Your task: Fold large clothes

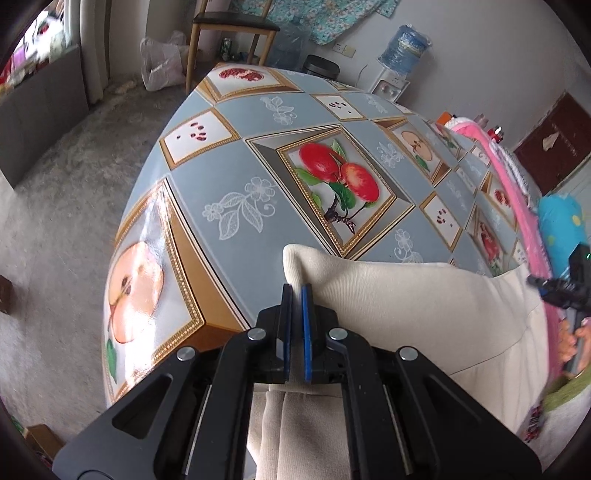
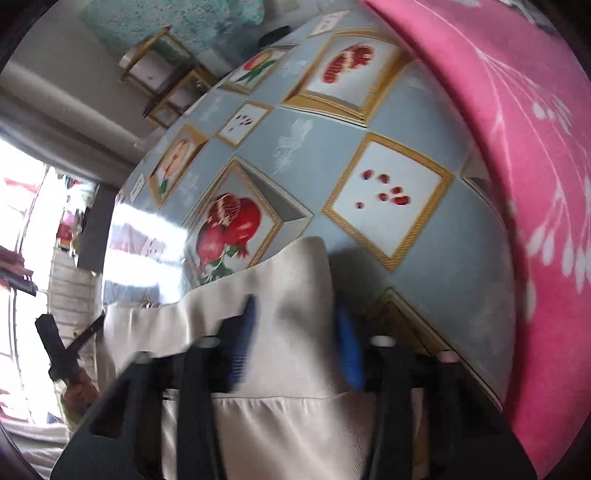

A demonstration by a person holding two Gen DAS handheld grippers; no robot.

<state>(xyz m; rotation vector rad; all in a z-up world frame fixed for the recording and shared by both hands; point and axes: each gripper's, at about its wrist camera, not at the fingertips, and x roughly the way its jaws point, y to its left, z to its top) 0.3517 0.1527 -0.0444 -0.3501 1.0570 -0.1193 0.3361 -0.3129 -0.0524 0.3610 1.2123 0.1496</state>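
A cream garment (image 1: 406, 302) lies folded over the near edge of the table, its top edge raised between the two grippers. My left gripper (image 1: 296, 291) is shut on the garment's left corner, which sticks up past the blue pads. In the blurred right wrist view, my right gripper (image 2: 297, 325) grips the cream garment (image 2: 288, 424) at its other corner. A thick bunch of cloth fills the gap between its blue fingers (image 2: 349, 354), and the corner rises above the tablecloth.
The table wears a blue fruit-print oilcloth (image 1: 258, 155). A pink floral blanket (image 2: 517, 147) lies along its right side, with a teal cushion (image 1: 557, 221) beyond. A wooden chair (image 1: 229, 22), a plastic bag (image 1: 162, 62) and a water dispenser (image 1: 402, 48) stand behind the table.
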